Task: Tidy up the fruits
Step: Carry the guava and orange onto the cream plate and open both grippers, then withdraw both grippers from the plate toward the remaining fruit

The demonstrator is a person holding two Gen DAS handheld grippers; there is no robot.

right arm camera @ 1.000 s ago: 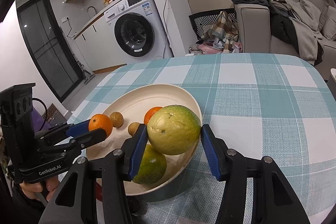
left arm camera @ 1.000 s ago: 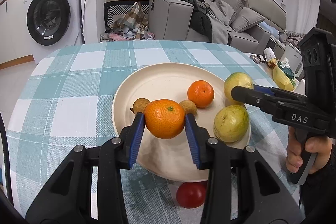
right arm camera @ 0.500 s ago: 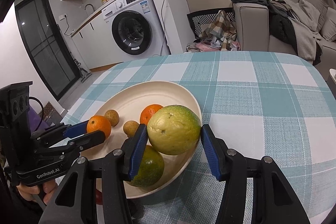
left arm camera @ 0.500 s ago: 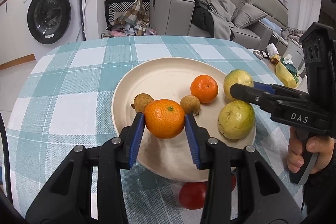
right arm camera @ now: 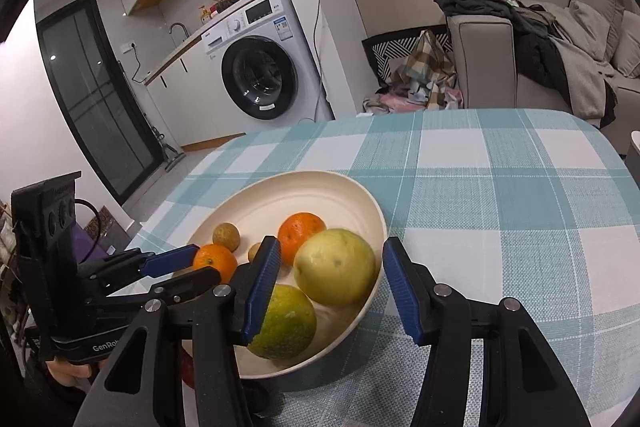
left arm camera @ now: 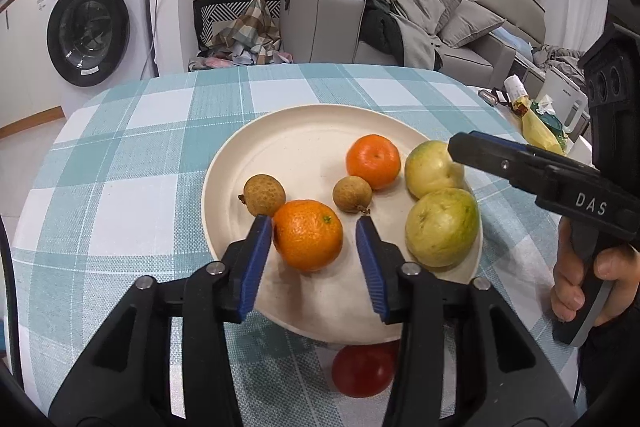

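Note:
A cream plate (left arm camera: 296,143) sits on the checked tablecloth. On it lie an orange (left arm camera: 308,235), a second orange (left arm camera: 373,161), two small brown longans (left arm camera: 264,190), and two yellow-green guavas (left arm camera: 442,227). My left gripper (left arm camera: 312,267) is open, its jaws either side of the near orange, which rests on the plate. My right gripper (right arm camera: 332,287) is open around the far guava (right arm camera: 335,271), which rests on the plate (right arm camera: 280,203) above the other guava (right arm camera: 286,323).
A red tomato (left arm camera: 362,371) lies on the cloth just under the plate's near edge. The tablecloth (right arm camera: 500,211) stretches right and behind the plate. A washing machine (left arm camera: 92,11) and a grey sofa (left arm camera: 400,23) stand beyond the table.
Both grippers have opened: the left let the orange down onto the plate and the right let the guava down onto it. Both fruits now rest on the plate.

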